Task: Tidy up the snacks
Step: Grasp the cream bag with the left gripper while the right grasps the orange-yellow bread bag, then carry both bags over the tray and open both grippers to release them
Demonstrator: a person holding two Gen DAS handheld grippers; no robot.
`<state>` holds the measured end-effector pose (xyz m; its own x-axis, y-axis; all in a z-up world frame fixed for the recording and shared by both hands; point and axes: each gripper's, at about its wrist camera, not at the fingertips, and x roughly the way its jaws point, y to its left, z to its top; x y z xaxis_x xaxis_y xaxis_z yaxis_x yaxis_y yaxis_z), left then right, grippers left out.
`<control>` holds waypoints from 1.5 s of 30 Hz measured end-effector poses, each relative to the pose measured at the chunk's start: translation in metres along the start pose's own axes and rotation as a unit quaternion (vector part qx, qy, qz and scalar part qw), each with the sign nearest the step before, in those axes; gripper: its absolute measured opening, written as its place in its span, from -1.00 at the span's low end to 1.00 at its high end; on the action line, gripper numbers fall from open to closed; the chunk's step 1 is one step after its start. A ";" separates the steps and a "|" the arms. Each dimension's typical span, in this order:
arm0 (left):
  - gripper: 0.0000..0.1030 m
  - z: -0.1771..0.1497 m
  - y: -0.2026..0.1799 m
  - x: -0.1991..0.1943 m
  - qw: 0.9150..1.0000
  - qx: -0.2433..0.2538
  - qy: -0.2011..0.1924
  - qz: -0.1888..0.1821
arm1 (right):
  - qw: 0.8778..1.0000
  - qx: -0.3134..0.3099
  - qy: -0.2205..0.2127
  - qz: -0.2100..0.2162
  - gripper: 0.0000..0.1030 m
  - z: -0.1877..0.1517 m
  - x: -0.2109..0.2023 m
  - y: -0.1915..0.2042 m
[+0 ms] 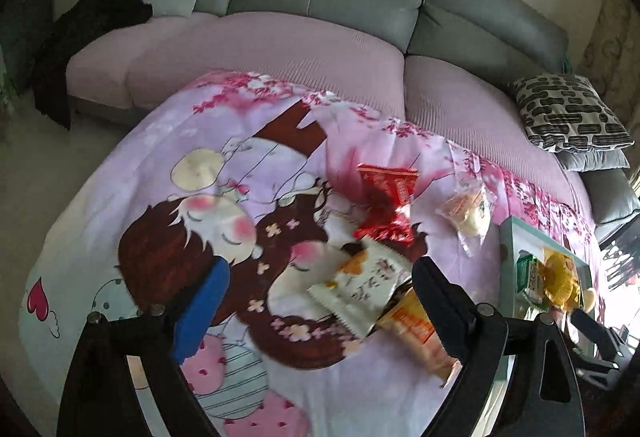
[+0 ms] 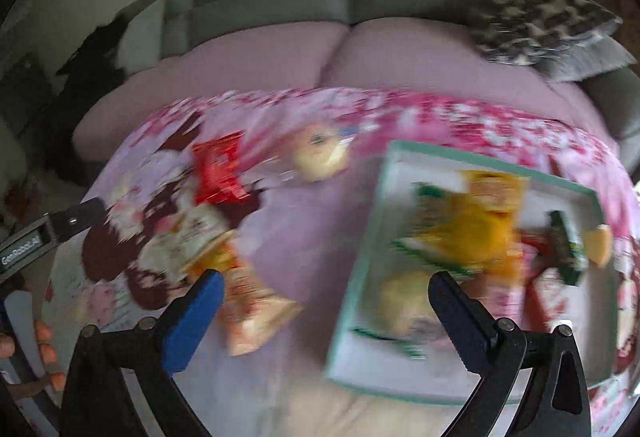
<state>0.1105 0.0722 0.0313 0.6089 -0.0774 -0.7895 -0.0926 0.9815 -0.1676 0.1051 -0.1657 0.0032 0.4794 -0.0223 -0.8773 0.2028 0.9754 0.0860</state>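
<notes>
Left gripper: jaws apart, empty; white snack packet lies between the fingers, nearer the right one, overlapping an orange packet.
Right gripper: jaws apart, empty, over the teal box rim.
Box contents: yellow packets, blurred.
Writing: "GenRobot.AI" on the other tool; packet print unreadable.
Surface: cartoon cloth.
</notes>
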 end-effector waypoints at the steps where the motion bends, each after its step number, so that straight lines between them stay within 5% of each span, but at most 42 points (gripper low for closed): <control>1: 0.80 -0.001 0.003 0.002 1.000 0.001 0.004 -0.002 | 1.000 -0.010 0.006 0.007 1.00 -0.001 0.005 0.010; 14: 0.80 -0.020 0.012 0.048 0.997 0.041 0.064 -0.017 | 0.991 -0.096 0.094 0.008 1.00 -0.024 0.082 0.070; 23: 0.80 -0.016 -0.016 0.083 0.990 0.086 0.101 -0.051 | 0.995 -0.055 0.077 -0.020 1.00 -0.015 0.092 0.054; 35: 0.75 -0.016 -0.044 0.117 0.981 0.124 0.139 -0.046 | 0.998 -0.005 0.068 -0.018 0.10 -0.011 0.086 0.033; 41: 0.25 -0.015 -0.049 0.118 0.983 0.127 0.131 -0.037 | 0.998 -0.001 0.065 -0.001 -0.22 -0.013 0.080 0.036; 45: 0.05 -0.014 -0.047 0.113 0.984 0.117 0.128 -0.048 | 0.998 0.000 0.065 0.013 -0.24 -0.014 0.076 0.039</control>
<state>0.1726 0.0151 -0.0587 0.3857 -0.1837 -0.9041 0.1584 0.9786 -0.1313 0.1377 -0.1266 -0.0667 0.3691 0.0308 -0.9289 0.1915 0.9755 0.1084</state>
